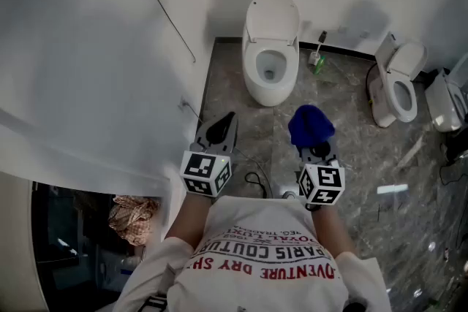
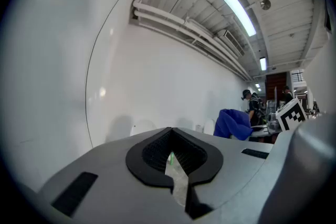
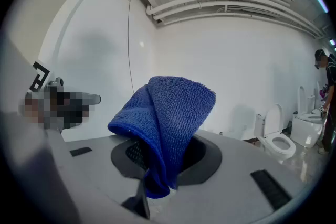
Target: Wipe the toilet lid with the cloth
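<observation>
Since the cloth (image 3: 167, 123) is clamped only by a fold in the right gripper (image 3: 157, 160), it could be dragged loose when rubbed on the lid (image 1: 272, 13), which is raised and well ahead. The left gripper (image 2: 176, 162) is held closed on nothing.

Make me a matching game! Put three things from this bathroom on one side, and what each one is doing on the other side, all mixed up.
Things:
1. blue cloth
2. left gripper
3. toilet lid

What it is doing:
A. flipped up and open
B. shut, holding nothing
C. pinched in the right gripper

Right pairs: 1-C, 2-B, 3-A.
</observation>
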Demonstrator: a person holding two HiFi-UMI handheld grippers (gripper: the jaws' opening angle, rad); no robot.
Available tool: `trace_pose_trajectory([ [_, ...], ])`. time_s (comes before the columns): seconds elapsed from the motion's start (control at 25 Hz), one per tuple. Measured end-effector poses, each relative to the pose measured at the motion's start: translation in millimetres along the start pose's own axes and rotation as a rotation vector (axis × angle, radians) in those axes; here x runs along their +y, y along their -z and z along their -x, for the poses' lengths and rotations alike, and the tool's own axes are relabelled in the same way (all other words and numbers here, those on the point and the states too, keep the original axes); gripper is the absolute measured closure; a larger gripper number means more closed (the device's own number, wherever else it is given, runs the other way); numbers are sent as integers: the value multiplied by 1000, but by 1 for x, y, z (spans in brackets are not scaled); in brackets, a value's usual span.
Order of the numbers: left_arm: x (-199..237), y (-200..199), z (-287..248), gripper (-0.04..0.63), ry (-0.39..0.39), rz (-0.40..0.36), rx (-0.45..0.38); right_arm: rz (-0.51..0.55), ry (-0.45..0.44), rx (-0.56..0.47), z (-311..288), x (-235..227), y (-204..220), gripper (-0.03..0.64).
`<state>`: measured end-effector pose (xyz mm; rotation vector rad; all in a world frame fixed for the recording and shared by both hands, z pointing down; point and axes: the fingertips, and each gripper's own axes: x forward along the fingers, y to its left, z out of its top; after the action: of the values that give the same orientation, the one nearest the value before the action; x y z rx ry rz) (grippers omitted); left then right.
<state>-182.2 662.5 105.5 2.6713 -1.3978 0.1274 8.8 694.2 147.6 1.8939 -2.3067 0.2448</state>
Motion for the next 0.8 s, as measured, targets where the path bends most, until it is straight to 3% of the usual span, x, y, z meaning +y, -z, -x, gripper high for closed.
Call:
trace_pose_trajectory([
  [0.8, 25, 7, -8, 589, -11, 13, 14, -23, 37, -10, -12, -6, -3, 529],
])
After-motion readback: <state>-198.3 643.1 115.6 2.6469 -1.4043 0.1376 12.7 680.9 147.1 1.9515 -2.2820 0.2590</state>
